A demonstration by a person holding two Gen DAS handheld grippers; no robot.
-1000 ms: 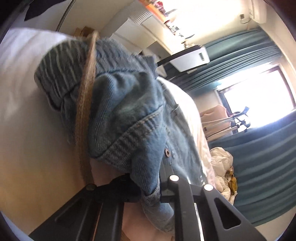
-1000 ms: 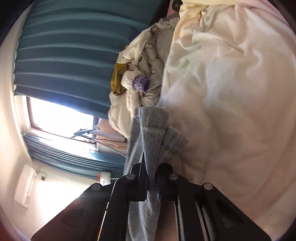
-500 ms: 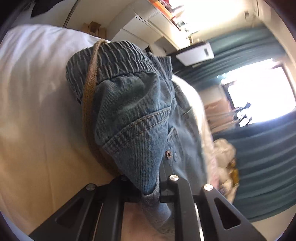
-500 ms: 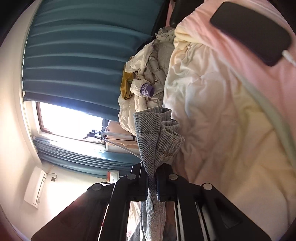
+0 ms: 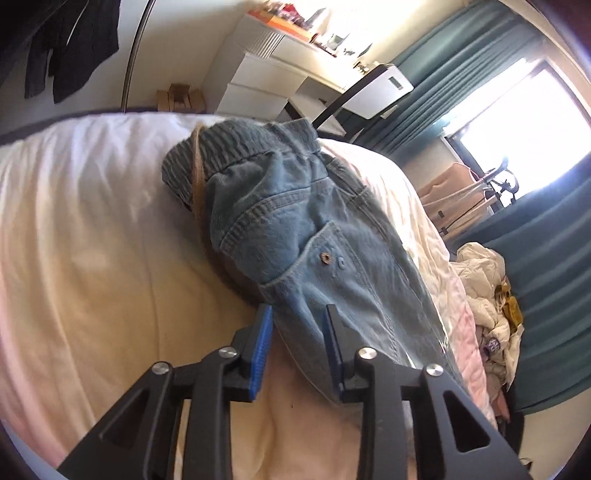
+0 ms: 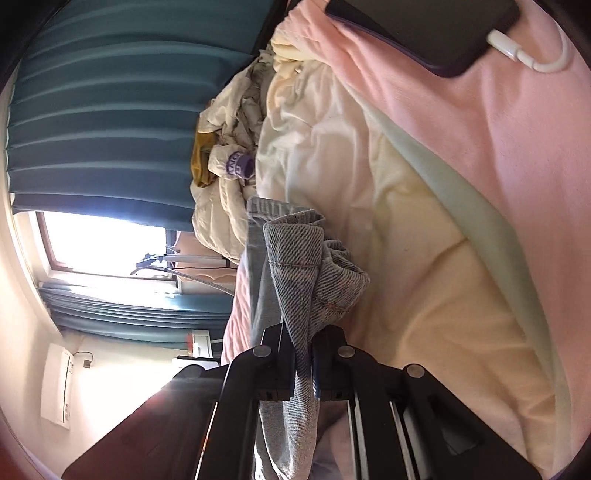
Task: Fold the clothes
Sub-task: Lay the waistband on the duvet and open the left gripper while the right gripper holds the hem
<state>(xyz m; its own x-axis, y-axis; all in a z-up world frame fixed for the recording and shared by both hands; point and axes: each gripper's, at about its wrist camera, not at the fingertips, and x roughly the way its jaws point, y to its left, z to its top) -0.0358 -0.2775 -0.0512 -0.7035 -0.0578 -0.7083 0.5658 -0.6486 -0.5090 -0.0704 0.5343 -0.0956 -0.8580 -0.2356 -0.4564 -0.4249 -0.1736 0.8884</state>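
Observation:
Light blue jeans (image 5: pixel 295 229) lie across the cream bed cover (image 5: pixel 92 240), elastic waistband at the far end, with a tan cord (image 5: pixel 199 184) along the left edge. My left gripper (image 5: pixel 297 312) hovers at the near waist corner. Its jaws are opening, and a fold of denim lies between the blue pads (image 5: pixel 260 343) without being pressed. In the right wrist view my right gripper (image 6: pixel 303 332) is shut on the jeans' hem (image 6: pixel 303 266), which bunches up above the fingers over the bedding.
A black phone (image 6: pixel 424 29) with a white cable (image 6: pixel 532 59) lies on the pink blanket (image 6: pixel 498 166). A heap of pale clothes (image 6: pixel 229 177) sits at the bed's edge by teal curtains (image 6: pixel 103 110). White drawers (image 5: pixel 266 74) stand beyond the bed.
The left jaws have come apart and let go of the waist corner, and that gripper has drawn back. The right gripper has carried the hem across the bed, bringing the phone into view.

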